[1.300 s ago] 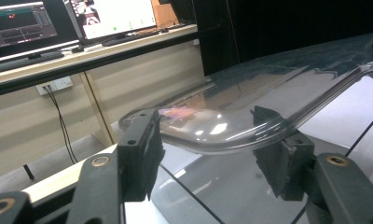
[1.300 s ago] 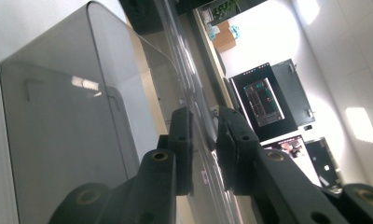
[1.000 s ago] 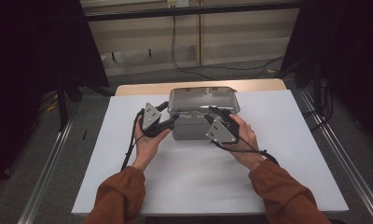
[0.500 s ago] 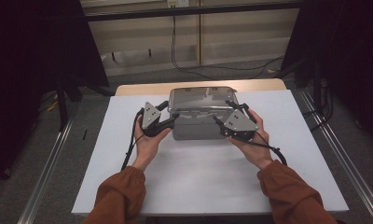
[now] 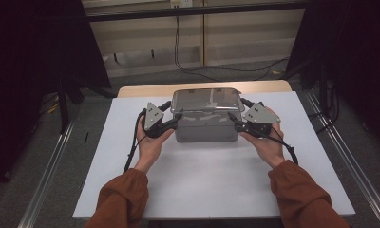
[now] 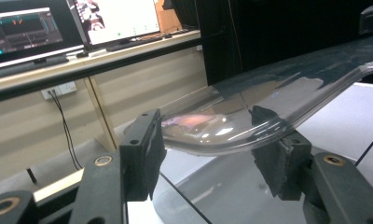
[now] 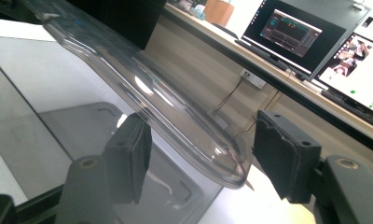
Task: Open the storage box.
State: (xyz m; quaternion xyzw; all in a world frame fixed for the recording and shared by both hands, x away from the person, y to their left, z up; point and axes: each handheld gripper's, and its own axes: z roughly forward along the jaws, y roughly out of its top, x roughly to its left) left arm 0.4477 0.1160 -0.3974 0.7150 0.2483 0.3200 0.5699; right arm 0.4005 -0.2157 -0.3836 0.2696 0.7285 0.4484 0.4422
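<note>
Now we hold the left tool [image 5: 173,115] pinching the clear lid [image 5: 206,99] of the grey box [image 5: 206,129] on the tabletop [image 5: 197,185]. Our right tool [image 5: 235,110], jaws just closing, stands spread about the lid's other edge.

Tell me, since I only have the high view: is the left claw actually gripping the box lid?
Observer: Yes. In the left gripper view the left claw has a pad pressed on each side of the clear lid at its corner rim.
Operator: And the right claw?
Observer: Not gripping. The right claw has just been closing, with the lid's corner between its jaws, but the right gripper view shows a gap at one pad.
Operator: Anything in the background?
Observer: A lit monitor showing graphs.
</note>
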